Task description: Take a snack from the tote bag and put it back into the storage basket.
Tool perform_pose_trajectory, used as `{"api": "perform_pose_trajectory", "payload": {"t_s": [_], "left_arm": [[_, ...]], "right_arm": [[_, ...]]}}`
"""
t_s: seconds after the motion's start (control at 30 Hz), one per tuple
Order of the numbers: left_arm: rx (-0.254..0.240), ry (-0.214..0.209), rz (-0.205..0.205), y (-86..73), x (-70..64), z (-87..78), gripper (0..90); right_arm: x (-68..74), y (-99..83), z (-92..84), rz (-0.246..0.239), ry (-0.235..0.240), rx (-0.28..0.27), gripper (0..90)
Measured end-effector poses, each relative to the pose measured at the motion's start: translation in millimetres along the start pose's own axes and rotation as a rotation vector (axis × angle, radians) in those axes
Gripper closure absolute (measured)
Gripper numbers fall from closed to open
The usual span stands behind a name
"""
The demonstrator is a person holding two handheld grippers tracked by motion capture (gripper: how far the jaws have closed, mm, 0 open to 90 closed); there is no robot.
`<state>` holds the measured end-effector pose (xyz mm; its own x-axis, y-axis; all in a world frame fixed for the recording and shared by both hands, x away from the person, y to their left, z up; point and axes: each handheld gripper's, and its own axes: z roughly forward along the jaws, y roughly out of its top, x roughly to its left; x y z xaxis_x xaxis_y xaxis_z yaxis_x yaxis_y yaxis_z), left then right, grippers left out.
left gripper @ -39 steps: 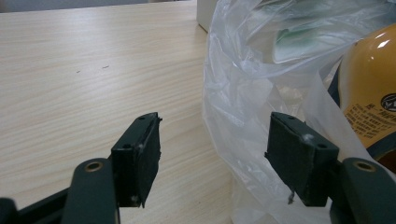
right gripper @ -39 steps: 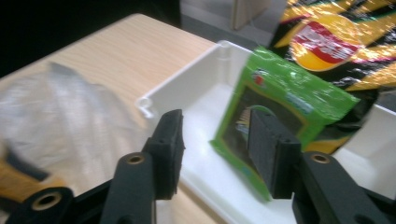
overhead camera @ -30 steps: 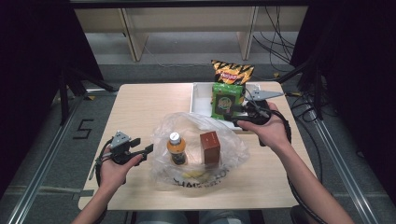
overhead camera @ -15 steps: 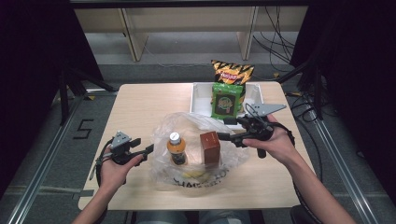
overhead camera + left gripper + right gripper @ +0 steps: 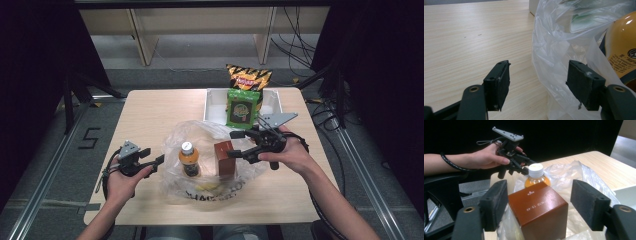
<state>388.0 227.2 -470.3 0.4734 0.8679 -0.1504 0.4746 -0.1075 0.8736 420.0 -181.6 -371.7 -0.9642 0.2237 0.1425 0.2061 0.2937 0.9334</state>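
Standing upright inside a crumpled clear plastic bag at the middle of a pale wooden table, a brown rectangular carton is framed by the right gripper, which is held level above the bag's 3 o'clock side. Its jaws are spread wide and have just been opening; in the right gripper view the carton is seen between the two black pads, with a gap left on either side, so nothing is gripped. Just beside the carton, at its 9 o'clock in the high view, an orange drink bottle with a white cap is seen upright in the same bag. The left gripper is held at the bag's 9 o'clock edge, its jaws parted wide; in the left gripper view the clear film is seen lying against one pad, while bare table is seen between the pads and nothing is clamped. At 12 o'clock from the bag, a white rectangular tray is placed near the table's far edge, with a green snack packet stood in it and a yellow-and-black crisp bag behind that.
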Motion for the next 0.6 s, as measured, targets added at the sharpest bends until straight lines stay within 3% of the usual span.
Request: {"api": "perform_pose_trajectory", "payload": {"t_s": [0.07,0.13,0.17,0.3,0.4,0.47,0.6], "left_arm": [[0.002,-0.001,0.0,0.0,-0.1,0.1,34.3],[0.002,0.0,0.0,-0.1,-0.1,0.1,34.3],[0.002,0.001,0.0,-0.1,0.1,0.1,34.3],[0.003,0.0,0.0,-0.1,0.2,0.1,34.3],[0.004,0.0,0.001,-0.2,0.1,0.3,34.3],[0.005,0.001,0.003,-0.3,0.3,0.4,34.3],[0.005,-0.002,0.005,-0.4,0.6,0.9,34.3]], "right_arm": [[-3.1,0.4,1.1,-0.028,-0.002,-0.005,30.2],[-2.7,-0.2,3.1,-0.009,-0.009,-0.026,30.2],[-4.5,0.1,2.4,-0.019,0.011,-0.004,30.1],[-6.2,-1.3,4.9,-0.046,0.013,0.009,30.0],[-6.2,-2.0,6.2,-0.031,0.035,0.013,30.0],[-7.3,-2.7,7.7,-0.05,0.031,0.011,30.0],[-7.8,-5.4,10.3,-0.041,0.036,0.024,30.0]]}}
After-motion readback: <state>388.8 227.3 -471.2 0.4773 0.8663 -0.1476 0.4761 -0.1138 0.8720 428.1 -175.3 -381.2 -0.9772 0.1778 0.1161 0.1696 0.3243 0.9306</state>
